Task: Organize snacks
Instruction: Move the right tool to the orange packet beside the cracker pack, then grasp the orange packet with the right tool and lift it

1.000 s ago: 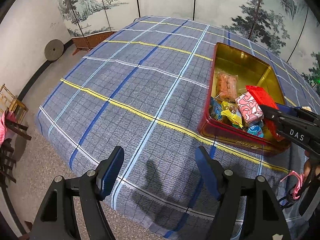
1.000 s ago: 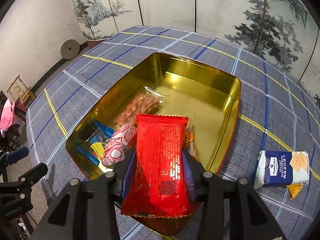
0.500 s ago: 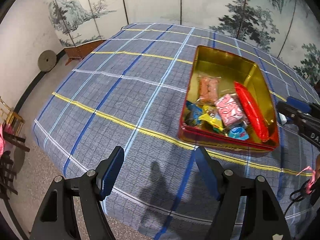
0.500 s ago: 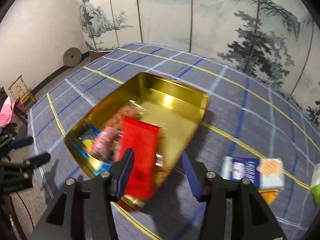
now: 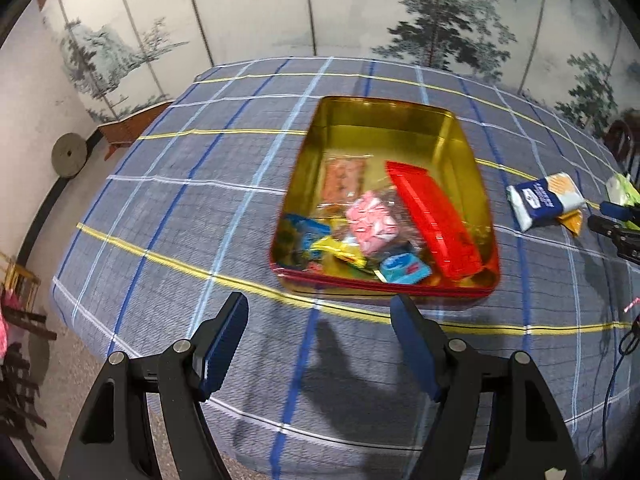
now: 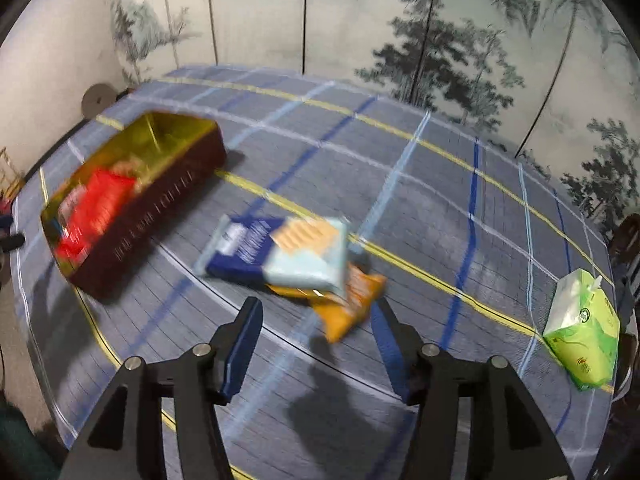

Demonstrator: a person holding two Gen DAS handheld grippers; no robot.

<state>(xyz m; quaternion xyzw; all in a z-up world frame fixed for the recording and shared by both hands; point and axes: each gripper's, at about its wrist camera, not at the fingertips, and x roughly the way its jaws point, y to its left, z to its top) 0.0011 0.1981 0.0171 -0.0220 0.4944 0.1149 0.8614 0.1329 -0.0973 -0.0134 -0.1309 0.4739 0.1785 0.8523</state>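
The rectangular gold-lined metal tin gleams glossy; the blue checked woven tablecloth looks matt; at the tin's 3 o'clock, the blue-and-white plastic cracker packet shines.

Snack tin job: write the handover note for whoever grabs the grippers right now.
Left gripper: open, empty, hovering short of the tin.
Right gripper: open, empty, pointed at the blue cracker pack.
Done: red packet, pink packet and several small snacks lie in the tin.
Left: the cracker pack and the orange packet partly under it are on the cloth, outside the tin. A green tissue pack sits further right; probably not a snack.
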